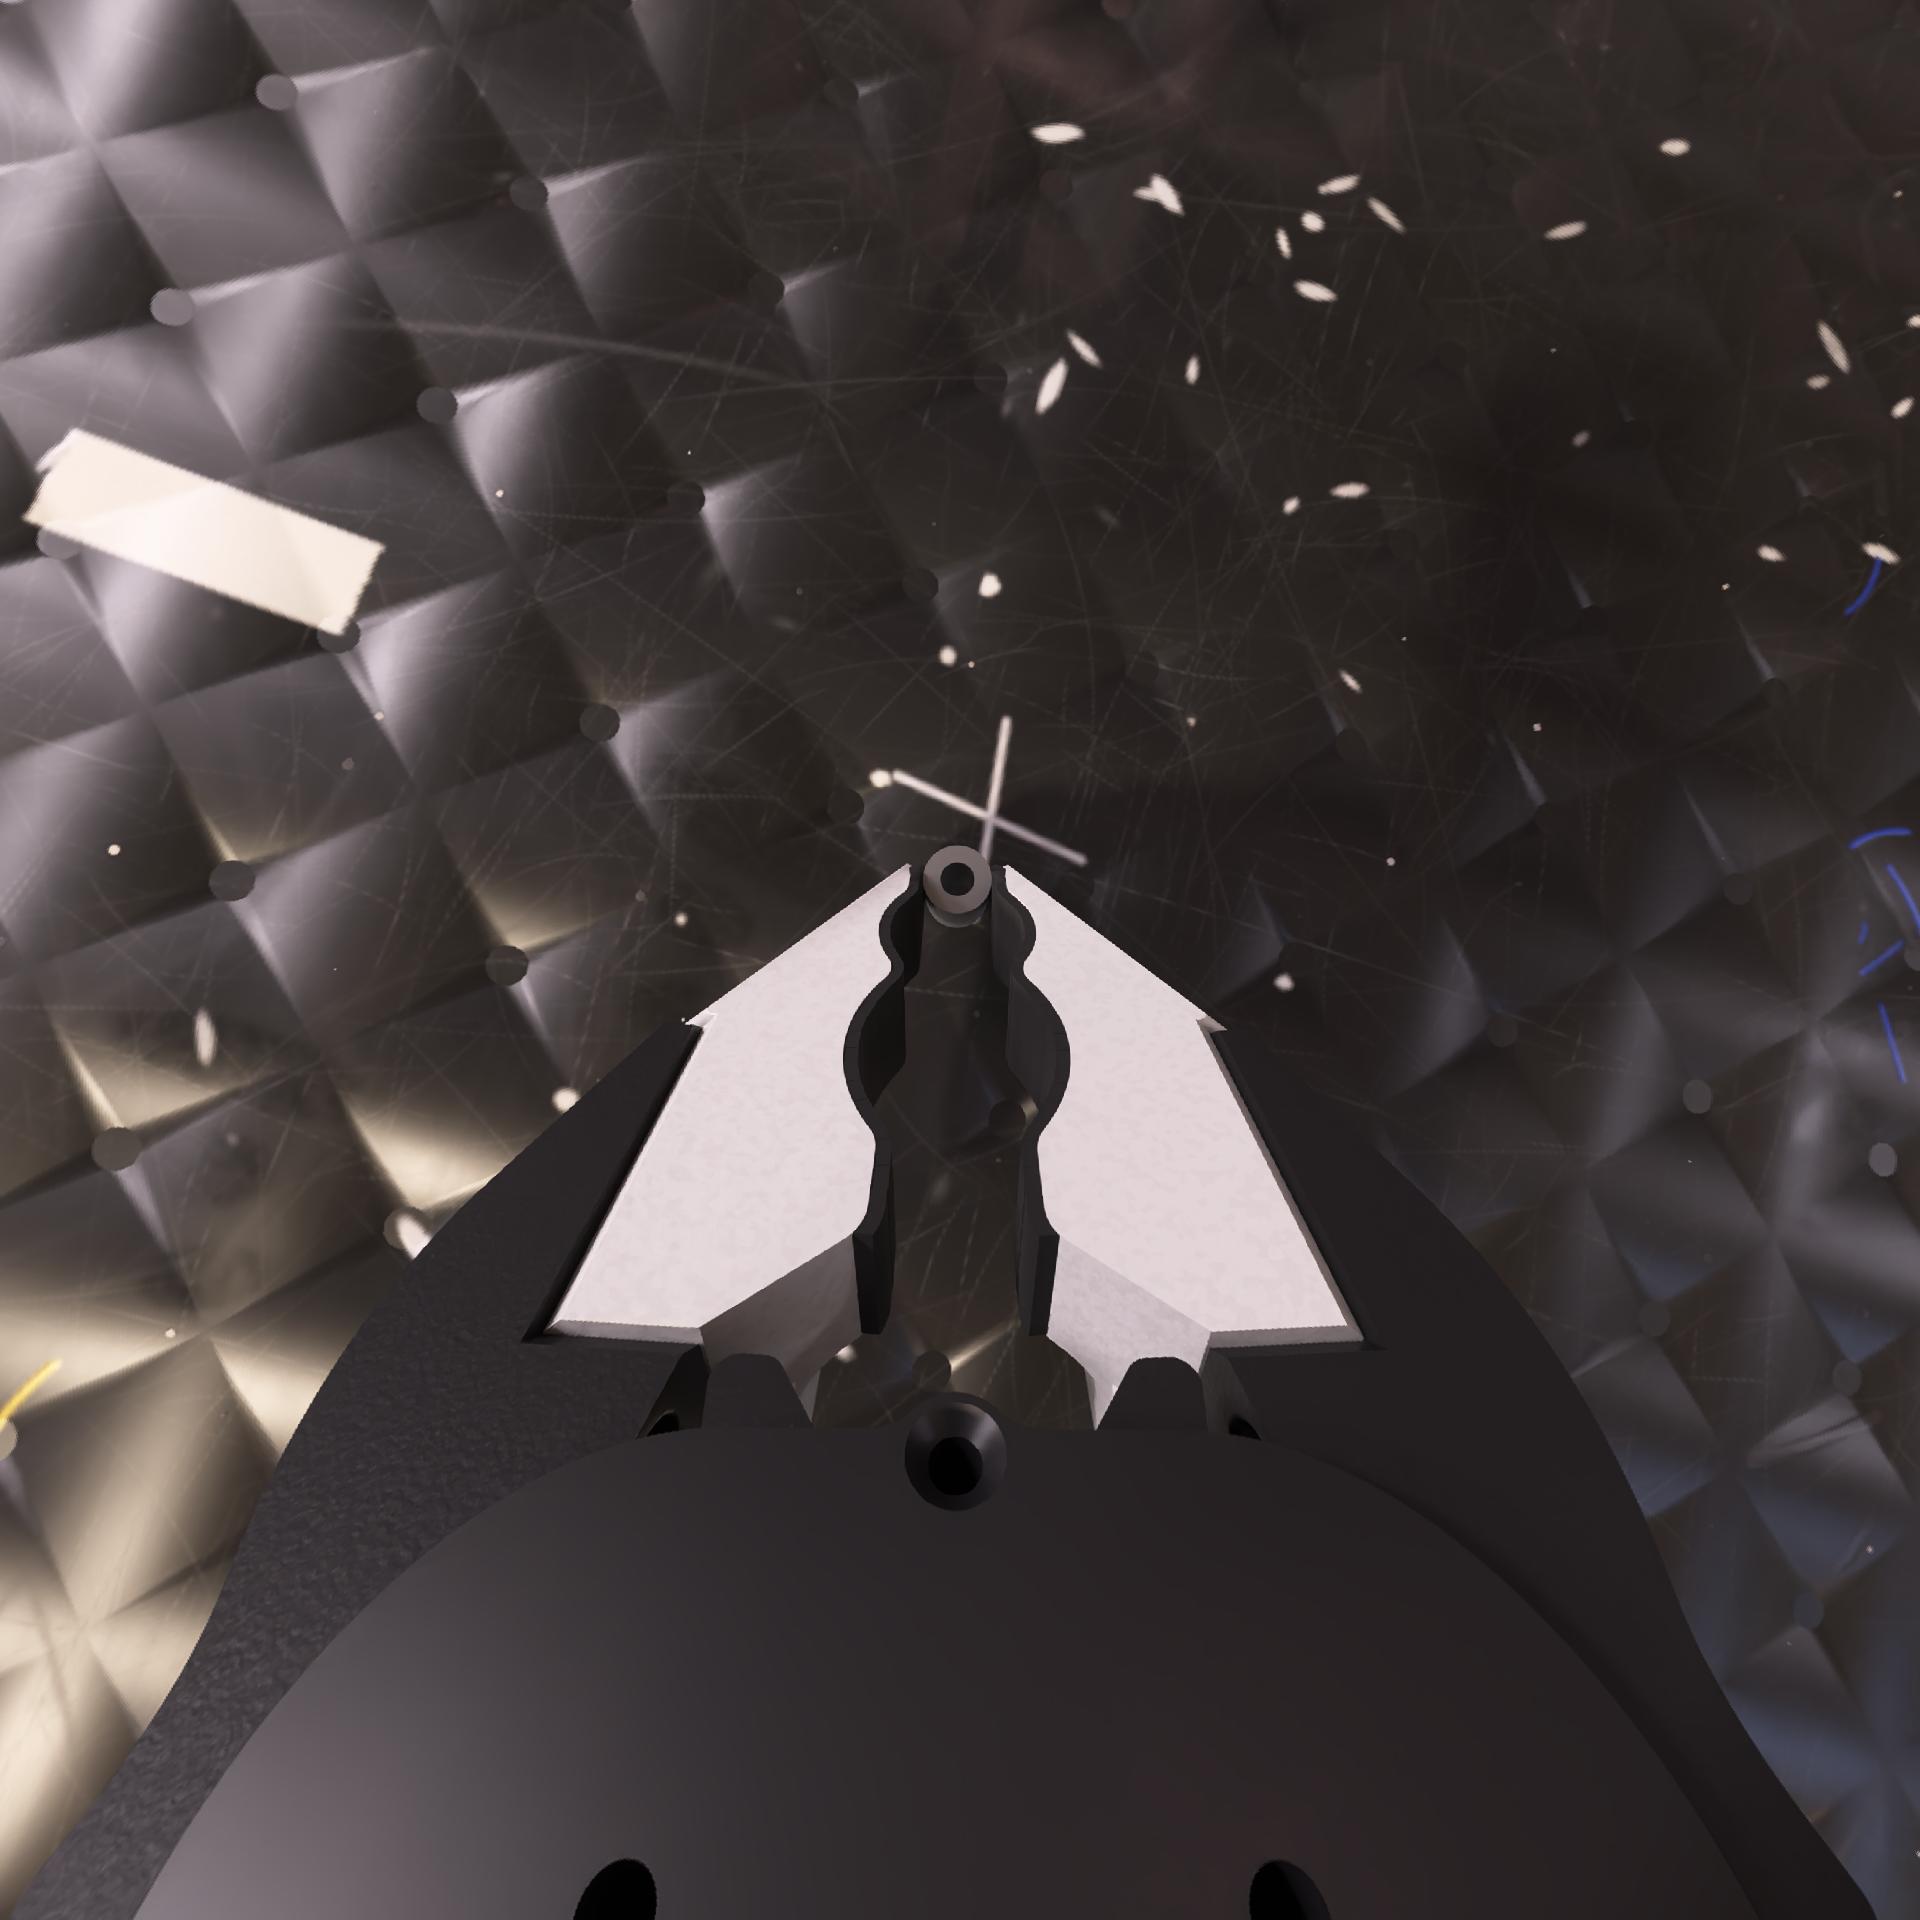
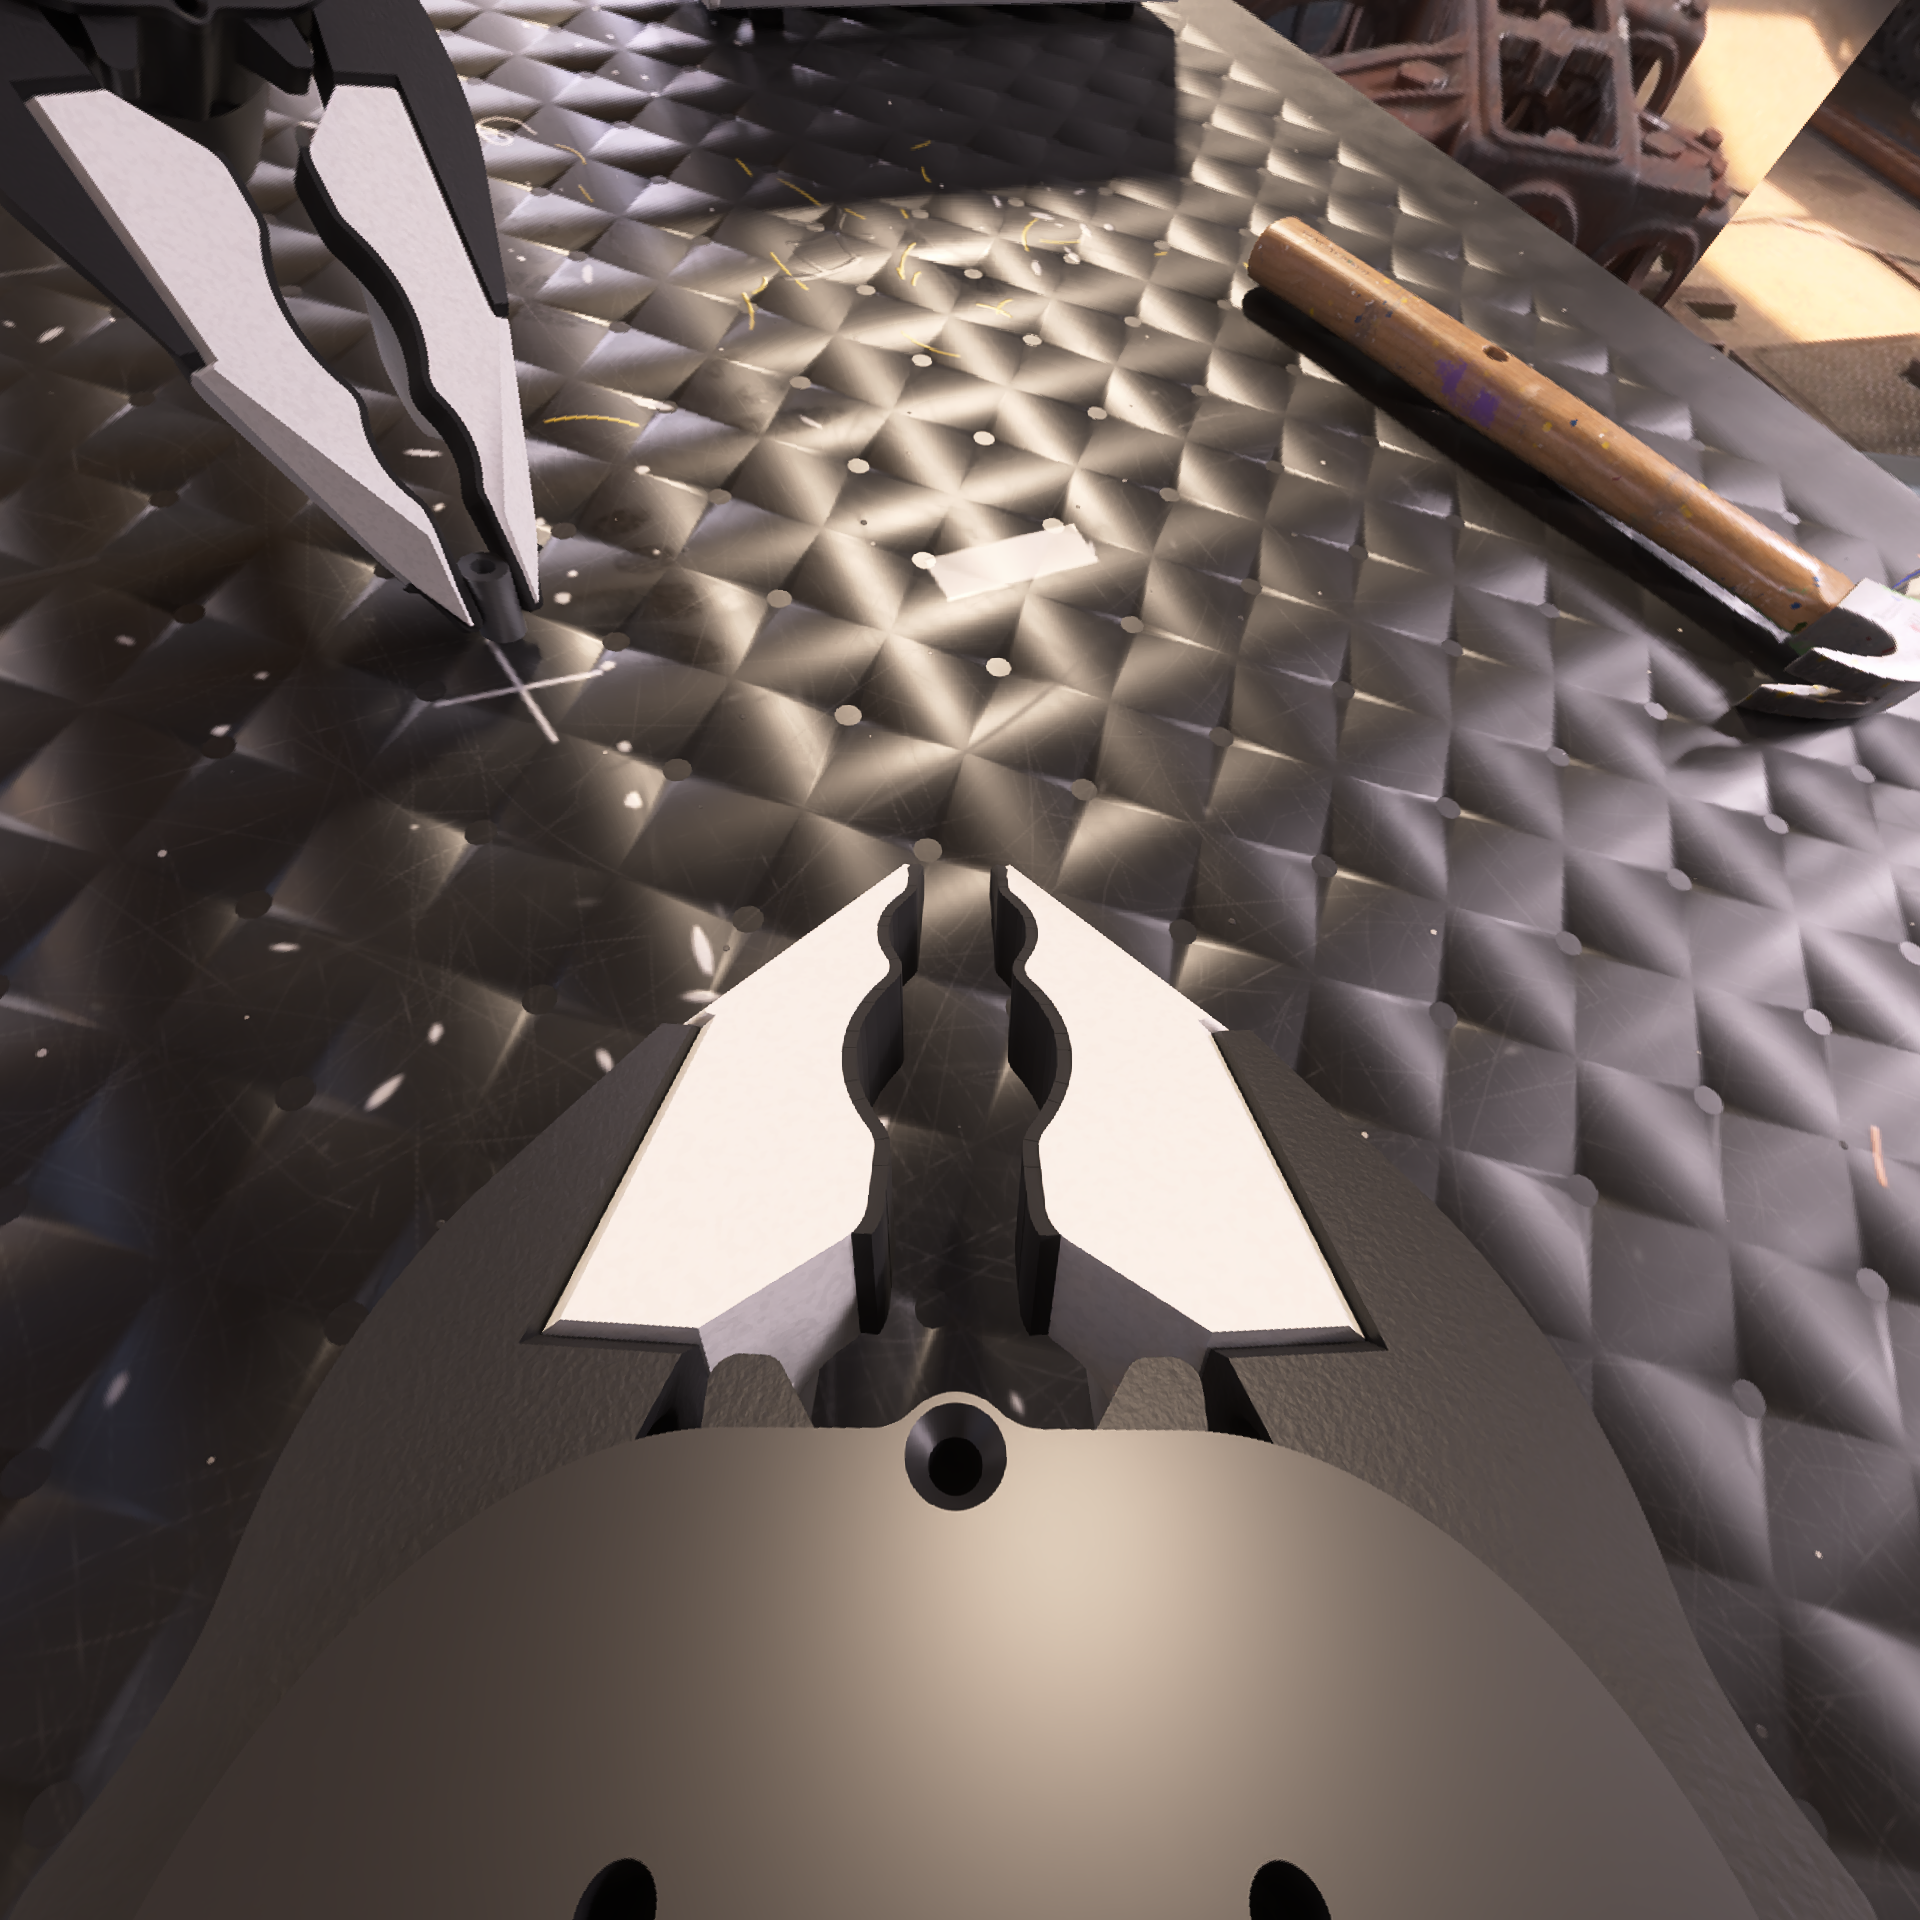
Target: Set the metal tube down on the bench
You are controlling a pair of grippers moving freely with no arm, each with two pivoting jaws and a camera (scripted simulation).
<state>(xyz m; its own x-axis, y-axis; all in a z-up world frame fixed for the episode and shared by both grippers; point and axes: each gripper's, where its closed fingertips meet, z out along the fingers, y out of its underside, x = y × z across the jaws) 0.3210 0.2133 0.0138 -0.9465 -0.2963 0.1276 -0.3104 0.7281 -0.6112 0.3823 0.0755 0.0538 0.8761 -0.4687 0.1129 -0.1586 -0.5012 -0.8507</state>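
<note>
left wrist view: camera sits behind the left gripper (image 1: 957, 883), looks steeply down along its fingers, close to the bench (image 1: 520, 727). right wrist view: camera sits behind the right gripper (image 2: 957, 883), higher and farther back, looks obliquely across the bench (image 2: 1143, 831) toward its far edge. shared area: the scratched cross (image 1: 992, 816) (image 2: 520, 686), the tape strip (image 1: 203, 545) (image 2: 1013, 561), the tube (image 1: 957, 878) (image 2: 494, 592). the left gripper (image 2: 499, 613) shows at upper left of the right wrist view.
</note>
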